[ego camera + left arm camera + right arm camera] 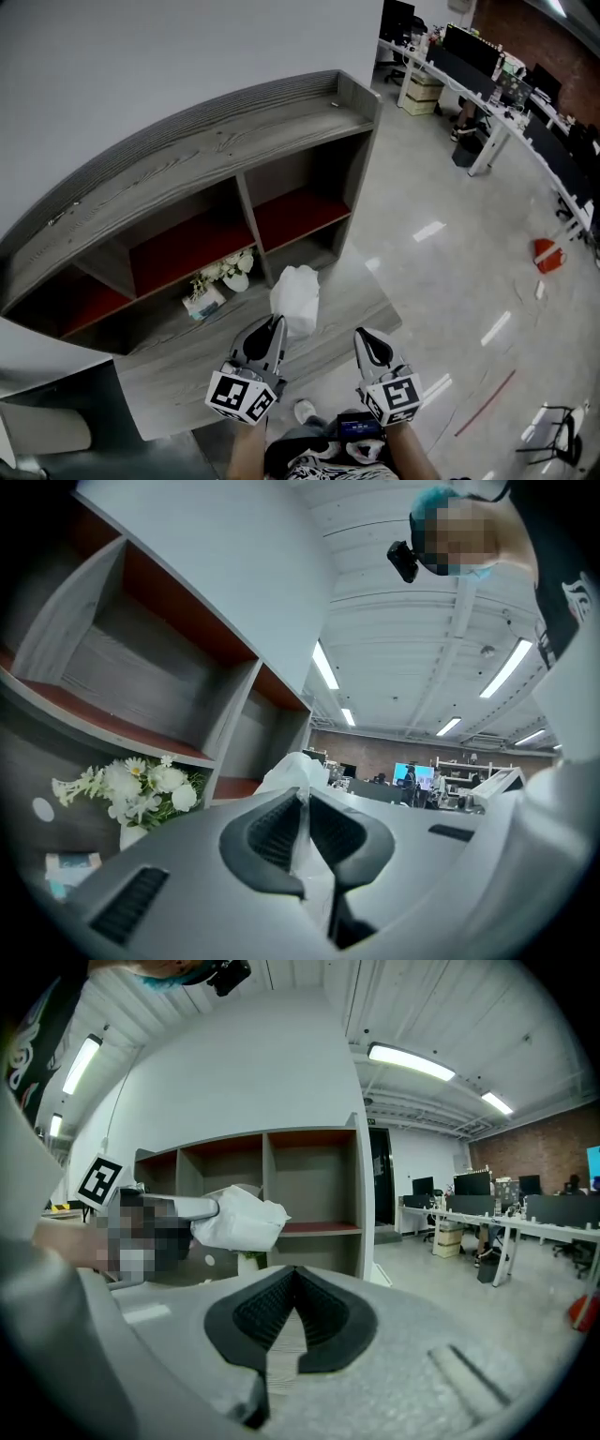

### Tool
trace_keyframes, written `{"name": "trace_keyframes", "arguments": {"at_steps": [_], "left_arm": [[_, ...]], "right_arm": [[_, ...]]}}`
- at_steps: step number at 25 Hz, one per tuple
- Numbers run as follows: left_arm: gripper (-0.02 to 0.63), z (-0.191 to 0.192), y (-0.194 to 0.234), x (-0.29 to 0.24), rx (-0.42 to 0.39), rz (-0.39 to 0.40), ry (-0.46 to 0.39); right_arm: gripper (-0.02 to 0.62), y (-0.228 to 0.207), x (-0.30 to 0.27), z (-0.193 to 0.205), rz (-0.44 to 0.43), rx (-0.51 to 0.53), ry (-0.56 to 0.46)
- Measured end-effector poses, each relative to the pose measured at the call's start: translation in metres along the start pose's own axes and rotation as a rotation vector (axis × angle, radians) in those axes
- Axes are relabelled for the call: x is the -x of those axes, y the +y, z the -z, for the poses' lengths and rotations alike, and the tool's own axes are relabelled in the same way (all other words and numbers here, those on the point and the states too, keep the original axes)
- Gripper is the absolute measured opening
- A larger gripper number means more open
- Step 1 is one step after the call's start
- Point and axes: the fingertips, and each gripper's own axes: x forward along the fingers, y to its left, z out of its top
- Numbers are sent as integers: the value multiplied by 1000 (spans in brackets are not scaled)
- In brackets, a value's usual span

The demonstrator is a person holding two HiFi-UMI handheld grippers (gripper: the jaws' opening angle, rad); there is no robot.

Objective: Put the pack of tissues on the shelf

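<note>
The pack of tissues (296, 298) is a white, soft plastic-wrapped bundle. My left gripper (277, 325) is shut on its near end and holds it up in front of the grey wooden shelf (187, 155), level with the lower ledge. In the left gripper view the white wrap (292, 772) is pinched between the black pads (272, 832). My right gripper (367, 339) hangs to the right of the pack, shut and empty. The right gripper view shows its jaws (295, 1277) together, with the pack (242, 1221) off to the left before the shelf (309, 1180).
The shelf has open compartments with red floors (192, 248). A vase of white flowers (230, 270) and a small box (204, 305) stand on the low ledge (187, 361). Office desks (497, 103) and polished floor (441, 244) lie to the right.
</note>
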Motion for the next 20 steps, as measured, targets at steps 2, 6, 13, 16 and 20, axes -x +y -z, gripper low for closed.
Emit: {"name": "trace_keyframes", "arguments": {"at_steps": [2,6,13,16,20], "left_arm": [[17,0,4,-9,-8,2,6],[17,0,8,-27,-12,3,15],[17,-6,21,-57,-53,-38,6],[15,-9,22,-70,-61,-49,-2],[15,-12,28,-93,-78,-65,-22]], "right_arm": [[3,-8,-4,-2,14,-5,4],[4,-21,-13,-9,16,-8,-3],[4,-45,-49,-17,-42,9,-9],[4,-61,-59,-25,-52,15,-22],[5,-80,-81,-26,-62,17,-24]]}}
